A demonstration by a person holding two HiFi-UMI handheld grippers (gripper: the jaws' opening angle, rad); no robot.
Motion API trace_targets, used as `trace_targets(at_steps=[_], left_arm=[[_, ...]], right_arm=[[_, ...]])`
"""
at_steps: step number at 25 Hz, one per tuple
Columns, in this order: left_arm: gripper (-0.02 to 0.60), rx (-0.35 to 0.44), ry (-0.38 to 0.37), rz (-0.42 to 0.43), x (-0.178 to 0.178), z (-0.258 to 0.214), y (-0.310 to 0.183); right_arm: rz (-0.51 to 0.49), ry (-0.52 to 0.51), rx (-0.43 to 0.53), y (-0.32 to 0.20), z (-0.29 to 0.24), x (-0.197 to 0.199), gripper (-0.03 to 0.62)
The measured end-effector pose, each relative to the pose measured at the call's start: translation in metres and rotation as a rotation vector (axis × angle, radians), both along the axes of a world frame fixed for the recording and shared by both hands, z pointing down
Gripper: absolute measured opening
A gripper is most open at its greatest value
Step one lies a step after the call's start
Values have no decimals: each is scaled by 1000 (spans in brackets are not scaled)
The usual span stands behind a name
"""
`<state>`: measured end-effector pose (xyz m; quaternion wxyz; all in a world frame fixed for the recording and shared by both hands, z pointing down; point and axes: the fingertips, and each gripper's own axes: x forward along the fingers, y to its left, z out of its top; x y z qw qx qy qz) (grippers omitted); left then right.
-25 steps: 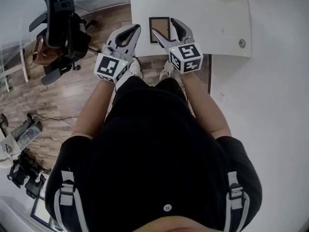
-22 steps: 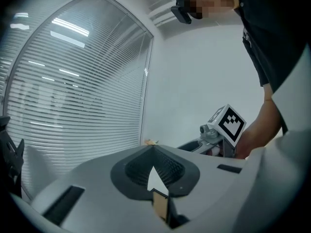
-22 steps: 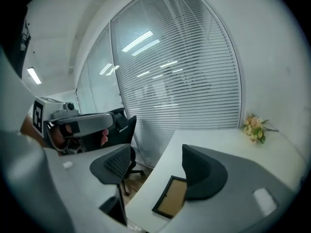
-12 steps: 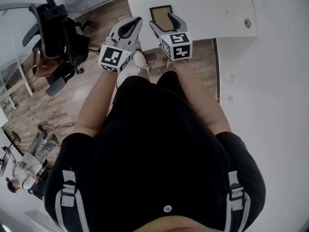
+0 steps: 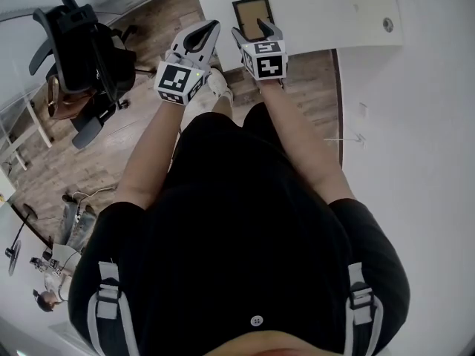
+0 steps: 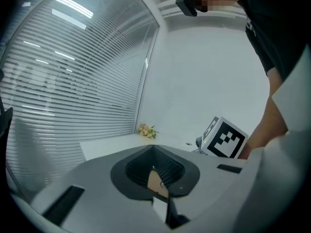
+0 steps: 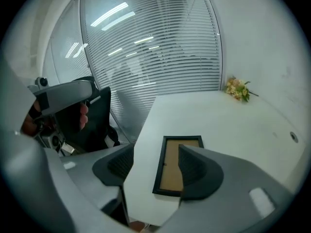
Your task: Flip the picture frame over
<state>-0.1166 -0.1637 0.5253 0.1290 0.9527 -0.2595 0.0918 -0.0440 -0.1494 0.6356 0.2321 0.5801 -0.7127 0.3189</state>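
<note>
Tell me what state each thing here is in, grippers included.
picture frame, lying flat by the white table's near edge, brown face up, not gripped.
right gripper, open, jaws have just been closing somewhat, the frame's left edge between them.
left gripper, shut, empty.
flowers, resting at the table's far end.

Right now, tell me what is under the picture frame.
Only the white table shows beneath the picture frame, which lies flat with its brown panel up. Its downward face is hidden, and a jaw of the right gripper covers part of its right side.
</note>
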Motion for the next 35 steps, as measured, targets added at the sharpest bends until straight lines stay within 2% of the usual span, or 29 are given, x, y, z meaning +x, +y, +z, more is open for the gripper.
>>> trace_targets(at_steps=[13, 18, 26, 31, 35], left_arm=[[6, -56, -17, 0, 5, 32, 2], [6, -73, -27, -5, 2, 42, 0], [6, -91, -33, -6, 1, 49, 2], [6, -92, -29, -8, 2, 52, 0], [6, -98, -27, -10, 1, 51, -1]], right_arm=[[24, 57, -150, 5, 49, 1, 264], [36, 58, -191, 5, 63, -1, 221], [47, 75, -210, -4, 70, -4, 162], [55, 80, -244, -1, 78, -4, 158], [74, 86, -234, -3, 74, -5, 129]])
